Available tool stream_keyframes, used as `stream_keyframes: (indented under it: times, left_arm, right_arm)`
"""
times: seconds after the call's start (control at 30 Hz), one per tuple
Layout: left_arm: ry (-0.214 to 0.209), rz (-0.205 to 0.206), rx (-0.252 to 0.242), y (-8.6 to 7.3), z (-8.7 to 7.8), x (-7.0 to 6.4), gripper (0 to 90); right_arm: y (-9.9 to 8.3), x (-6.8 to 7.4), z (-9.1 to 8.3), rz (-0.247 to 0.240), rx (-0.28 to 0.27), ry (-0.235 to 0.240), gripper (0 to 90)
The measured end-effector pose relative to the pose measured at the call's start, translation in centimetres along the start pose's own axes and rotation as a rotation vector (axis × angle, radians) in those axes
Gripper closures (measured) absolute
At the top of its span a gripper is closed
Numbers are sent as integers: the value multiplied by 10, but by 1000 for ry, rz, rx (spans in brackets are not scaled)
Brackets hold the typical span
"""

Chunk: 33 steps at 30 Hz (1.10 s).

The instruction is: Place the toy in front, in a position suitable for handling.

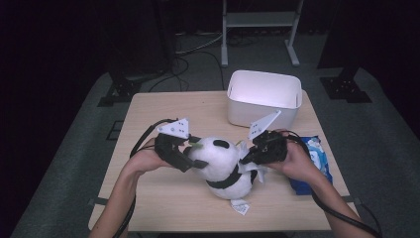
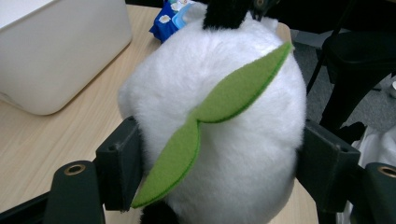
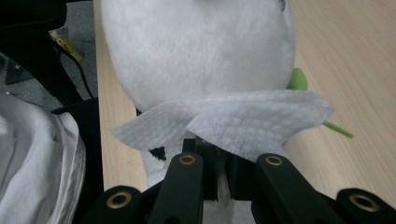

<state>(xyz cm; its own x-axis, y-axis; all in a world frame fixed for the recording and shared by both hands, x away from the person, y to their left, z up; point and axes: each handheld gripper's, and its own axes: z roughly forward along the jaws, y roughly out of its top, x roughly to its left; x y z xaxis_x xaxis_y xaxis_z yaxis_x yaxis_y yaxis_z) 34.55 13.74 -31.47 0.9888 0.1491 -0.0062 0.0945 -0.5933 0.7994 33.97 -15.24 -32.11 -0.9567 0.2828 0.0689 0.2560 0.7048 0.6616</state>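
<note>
Step in hand looks like wiping the panda (image 1: 223,166) with a wipe (image 3: 233,119); left hand-held gripper (image 1: 190,151) steadies the toy, jaws spread wide and pressed on both sides of the white head, green leaf (image 2: 215,112) lying between them; right hand-held gripper (image 1: 246,157) has its jaws pinched tight on the wipe, the sheet fanned out just ahead of the tips and touching the plush body; panda sits on the tabletop between the two grippers, tag sticking out at its near side; next move, as I judge it: drag the wipe across the fur with light pressure while the left keeps its clamp firm so the toy does not roll; keep the sheet from slipping out of the jaws; pose: both forearms come in low, hands angled inward toward each other, left hand palm-up under its gripper, right hand wrapped over its gripper; white bin (image 1: 265,96) beyond the right gripper, blue wipe pack (image 1: 314,163) just outside the right hand.
</note>
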Motion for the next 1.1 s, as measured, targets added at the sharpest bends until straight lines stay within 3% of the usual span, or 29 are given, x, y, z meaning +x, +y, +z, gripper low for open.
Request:
stream_keyframes:
  times: [0.27, 0.53, 0.87, 1.1]
  left_arm:
    - [-13, 25, 22, 13, 13, -3, 245]
    - [-36, 45, 40, 29, 32, -6, 242]
    - [-50, 59, 59, 45, 49, -7, 226]
    - [-52, 54, 25, 43, 50, -7, 173]
  right_arm:
    - [14, 3, -28, -19, -56, -29, 839]
    - [36, 11, -43, -58, -85, -41, 839]
    - [51, 17, -31, -104, -53, -22, 837]
    - [42, 14, -33, -75, -60, -12, 838]
